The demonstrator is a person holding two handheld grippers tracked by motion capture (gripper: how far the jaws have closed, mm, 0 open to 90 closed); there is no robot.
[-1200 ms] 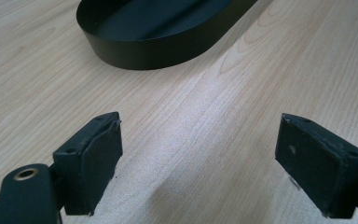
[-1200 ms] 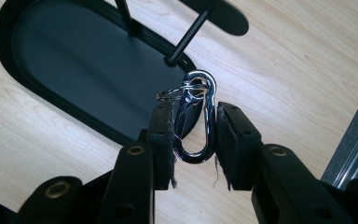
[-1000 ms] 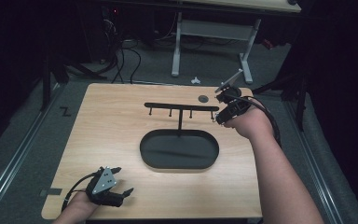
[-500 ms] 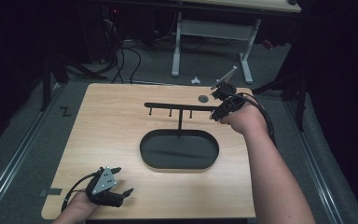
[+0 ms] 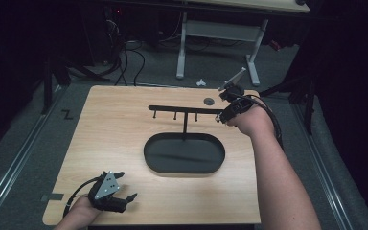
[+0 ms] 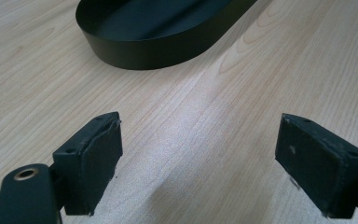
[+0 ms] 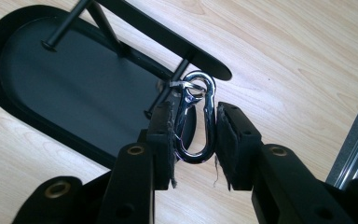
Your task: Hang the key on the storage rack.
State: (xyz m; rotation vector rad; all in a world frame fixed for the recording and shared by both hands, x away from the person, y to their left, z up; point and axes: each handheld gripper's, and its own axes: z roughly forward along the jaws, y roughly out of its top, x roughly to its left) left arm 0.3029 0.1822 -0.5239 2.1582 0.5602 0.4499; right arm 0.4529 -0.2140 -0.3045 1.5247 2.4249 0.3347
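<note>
A light wood-grain bench [image 5: 115,143] with rounded corners is seen from above, set on a grey floor [image 5: 24,129]. A black oval tray [image 5: 184,154] lies near its middle, and from the tray's far side a thin post rises to a black crossbar [image 5: 182,109] with short pegs hanging under it. A small dark round disc [image 5: 209,101] lies flat near the far edge, apart from the tray.
</note>
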